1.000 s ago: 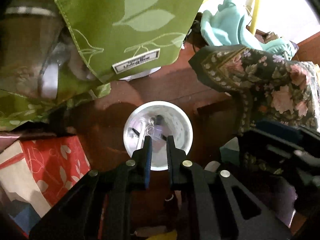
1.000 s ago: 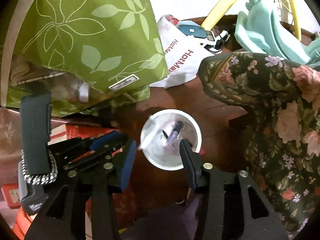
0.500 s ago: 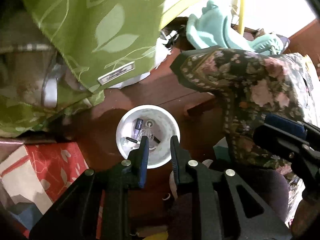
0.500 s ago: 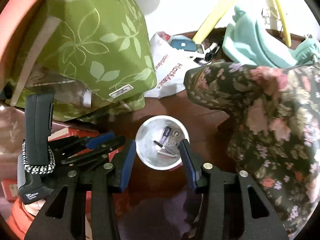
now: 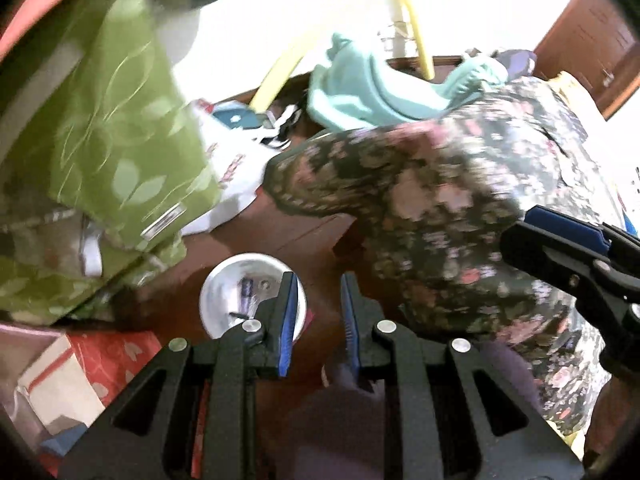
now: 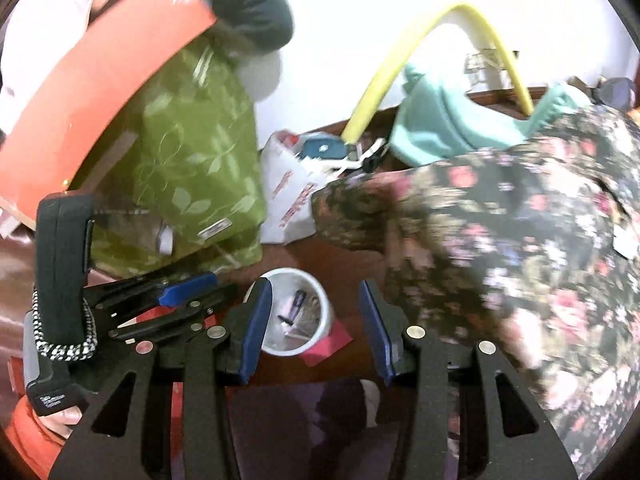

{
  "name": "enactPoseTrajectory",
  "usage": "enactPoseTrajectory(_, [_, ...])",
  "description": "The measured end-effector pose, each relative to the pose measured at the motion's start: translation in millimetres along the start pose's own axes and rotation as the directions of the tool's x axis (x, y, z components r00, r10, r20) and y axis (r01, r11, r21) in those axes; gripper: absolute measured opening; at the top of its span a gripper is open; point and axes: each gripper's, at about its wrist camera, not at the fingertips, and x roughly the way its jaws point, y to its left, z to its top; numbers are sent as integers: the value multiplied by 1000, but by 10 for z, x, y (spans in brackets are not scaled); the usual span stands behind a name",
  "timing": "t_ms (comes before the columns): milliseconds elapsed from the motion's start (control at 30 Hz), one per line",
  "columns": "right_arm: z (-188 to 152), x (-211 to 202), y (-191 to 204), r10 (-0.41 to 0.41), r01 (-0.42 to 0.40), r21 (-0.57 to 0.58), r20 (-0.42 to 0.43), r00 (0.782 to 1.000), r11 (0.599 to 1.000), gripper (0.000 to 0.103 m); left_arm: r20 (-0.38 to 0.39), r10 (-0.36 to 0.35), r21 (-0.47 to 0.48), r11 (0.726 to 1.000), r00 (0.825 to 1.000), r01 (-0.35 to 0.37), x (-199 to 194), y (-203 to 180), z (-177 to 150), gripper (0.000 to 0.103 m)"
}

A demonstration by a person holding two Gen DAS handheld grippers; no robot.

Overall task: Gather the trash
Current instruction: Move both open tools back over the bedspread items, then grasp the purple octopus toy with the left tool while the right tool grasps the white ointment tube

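A white cup (image 6: 295,311) sits on a dark reddish-brown wooden surface (image 5: 280,236). Small purple and black items lie inside the cup. A red scrap (image 6: 329,345) shows at the cup's base. A green bag (image 6: 200,168) carries a pale leaf pattern. A dark cloth (image 6: 520,248) is printed with pink and cream flowers. A teal garment (image 6: 448,128) lies beside a yellow hose (image 6: 384,84). A white plastic bag (image 6: 288,188) bears red lettering. A red box (image 5: 116,356) has a pale blossom print. Both the left gripper (image 5: 318,316) and the right gripper (image 6: 316,328) are black with blue pads.
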Motion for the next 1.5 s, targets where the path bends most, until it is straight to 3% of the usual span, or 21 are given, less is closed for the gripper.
enactPoseTrajectory(400, [-142,-647,-1102,-111,95,154,97,989,983,42,55,-78,183,981,995,66,-124,-1241,348,21])
enactPoseTrajectory(533, [-211,-848,-1557,-146,119,223,112,983,968,42,53,-102,233,969,993,87,-43,-1658,457,27])
enactPoseTrajectory(833, [-339,-1076,-2464,-224,173,360,104,969,917,42,20,-147,315,940,989,134,249,-2403,751,28])
enactPoseTrajectory(1100, [-270,-977,-3081,-202,133,487,91,975,863,42,1,-175,364,917,985,163,583,-2863,1090,29])
enactPoseTrajectory(1233, [-191,-794,-3337,-148,68,565,98,984,822,42,-16,-189,372,910,982,182,778,-3011,1282,29])
enactPoseTrajectory(1500, [-99,-460,-3715,-114,24,683,88,990,730,42,-61,-243,338,908,968,249,1118,-3211,1523,29])
